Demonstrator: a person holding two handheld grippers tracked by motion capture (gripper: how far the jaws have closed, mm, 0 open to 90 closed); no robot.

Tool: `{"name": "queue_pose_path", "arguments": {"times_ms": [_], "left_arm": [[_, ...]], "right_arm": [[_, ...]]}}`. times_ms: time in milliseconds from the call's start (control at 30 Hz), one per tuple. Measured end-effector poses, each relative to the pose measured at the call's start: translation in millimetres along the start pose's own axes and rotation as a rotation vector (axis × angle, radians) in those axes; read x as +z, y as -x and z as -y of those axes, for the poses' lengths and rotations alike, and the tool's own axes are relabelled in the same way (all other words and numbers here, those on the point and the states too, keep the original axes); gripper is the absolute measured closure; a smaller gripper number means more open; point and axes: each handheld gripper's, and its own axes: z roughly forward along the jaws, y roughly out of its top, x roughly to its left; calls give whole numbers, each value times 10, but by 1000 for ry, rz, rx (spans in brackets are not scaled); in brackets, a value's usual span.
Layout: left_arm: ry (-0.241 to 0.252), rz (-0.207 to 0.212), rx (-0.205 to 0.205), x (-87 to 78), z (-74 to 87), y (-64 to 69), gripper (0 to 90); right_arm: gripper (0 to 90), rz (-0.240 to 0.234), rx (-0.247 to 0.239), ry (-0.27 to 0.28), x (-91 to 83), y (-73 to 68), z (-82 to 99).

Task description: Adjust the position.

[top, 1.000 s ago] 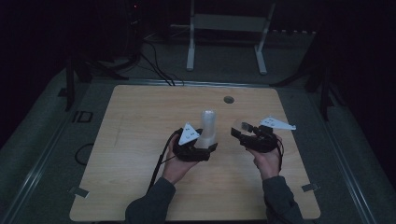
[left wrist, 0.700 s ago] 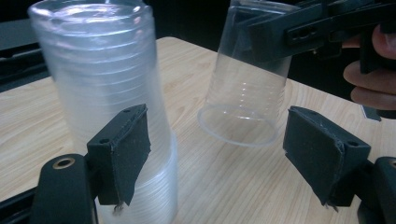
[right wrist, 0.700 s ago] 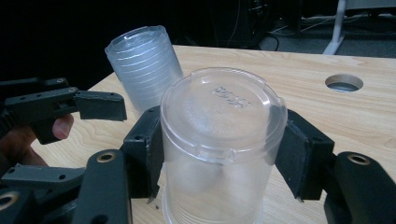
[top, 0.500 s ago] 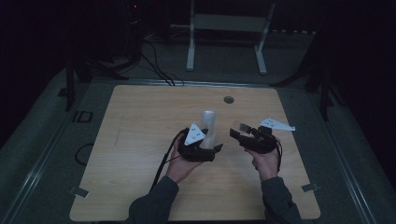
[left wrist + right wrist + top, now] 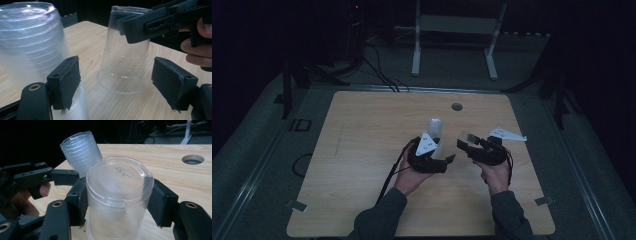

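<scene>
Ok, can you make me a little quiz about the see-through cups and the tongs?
1. Fill in the gap: the stack of cups has its mouth pointing ____.
2. What do the right tongs grip? A: the stack of cups. B: the single clear cup. C: nothing.
3. True or false: the table has a round hole near its far edge.

Key: 1 down; 2 B; 3 true.
</scene>
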Motion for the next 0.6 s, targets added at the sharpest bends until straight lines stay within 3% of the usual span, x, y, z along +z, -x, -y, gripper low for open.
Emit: {"name": "queue_pose_path", "arguments": {"times_ms": [233, 600], "left_arm": [[10, 1, 3, 64, 8, 32, 226], [23, 4, 5, 145, 10, 56, 226]], "right_arm": [[402, -4, 4, 1, 0, -4, 9], [404, -45, 66, 25, -29, 34, 30]]}}
